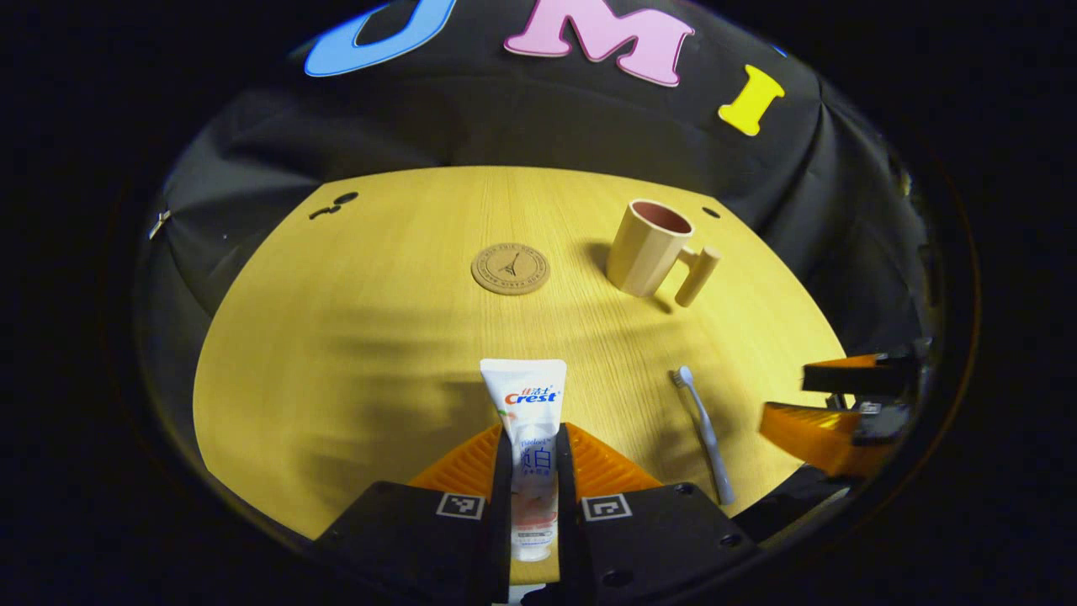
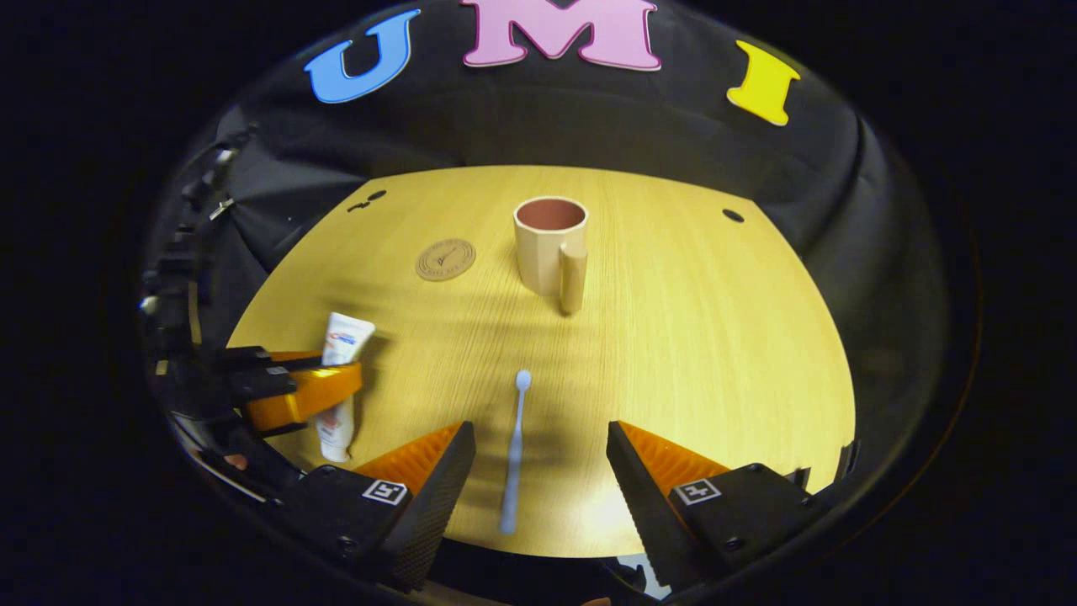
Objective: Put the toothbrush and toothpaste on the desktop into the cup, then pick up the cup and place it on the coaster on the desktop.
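My left gripper (image 1: 533, 450) is shut on the white toothpaste tube (image 1: 528, 421), whose flat end points toward the far side. From the right gripper view the same tube (image 2: 341, 370) stands in the left gripper (image 2: 320, 389) at the left. The pale toothbrush (image 2: 514, 446) lies on the yellow table between the fingers of my open right gripper (image 2: 538, 459), untouched; in the left gripper view the toothbrush (image 1: 705, 429) lies right of the tube. The beige cup (image 2: 551, 244) with a peg handle stands upright at the back; beside it lies the round coaster (image 2: 446, 258).
The round yellow table (image 1: 336, 337) ends in a curved edge against black cloth. The cup (image 1: 652, 248) and coaster (image 1: 510, 268) sit mid-table toward the back. My right gripper (image 1: 829, 404) shows at the right edge of the left gripper view. Small dark holes (image 2: 733, 215) mark the tabletop's far corners.
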The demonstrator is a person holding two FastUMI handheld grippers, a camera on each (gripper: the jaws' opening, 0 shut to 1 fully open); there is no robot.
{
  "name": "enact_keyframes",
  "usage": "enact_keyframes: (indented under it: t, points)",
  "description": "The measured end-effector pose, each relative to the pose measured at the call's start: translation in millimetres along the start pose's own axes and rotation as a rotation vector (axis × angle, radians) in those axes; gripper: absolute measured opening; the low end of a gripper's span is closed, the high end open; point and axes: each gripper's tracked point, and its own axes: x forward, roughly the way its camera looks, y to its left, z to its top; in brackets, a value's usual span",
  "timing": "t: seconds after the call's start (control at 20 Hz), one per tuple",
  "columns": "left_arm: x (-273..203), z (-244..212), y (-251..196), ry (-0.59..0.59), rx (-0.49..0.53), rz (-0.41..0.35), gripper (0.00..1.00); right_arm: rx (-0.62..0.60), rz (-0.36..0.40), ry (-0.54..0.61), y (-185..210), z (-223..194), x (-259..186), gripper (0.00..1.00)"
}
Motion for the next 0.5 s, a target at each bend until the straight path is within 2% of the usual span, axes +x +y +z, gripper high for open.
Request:
enact_keyframes:
  t: [0.1,0.25,0.3,0.35,0.5]
  points:
    - [-21.5,2.8,10.1,-0.029,-0.006,-0.008,0.28,0.024,-0.003,0.042,6.6,-10.3,15.6,0.93]
    - [-47.3,1.3,26.6,-0.052,-0.036,-0.003,0.27,-0.005,-0.017,0.079,10.8,-19.0,32.0,0.89]
    - [-54.2,-1.1,32.4,-0.057,-0.046,0.005,0.33,-0.019,-0.019,0.085,13.1,-20.2,35.4,0.89]
    - [-60.5,-3.2,38.8,-0.058,-0.052,0.014,0.27,-0.035,-0.025,0.087,14.1,-20.4,40.0,0.89]
    - [-73.0,-15.8,53.9,-0.052,-0.065,0.046,0.28,-0.047,-0.051,0.118,15.1,-24.3,53.0,0.84]
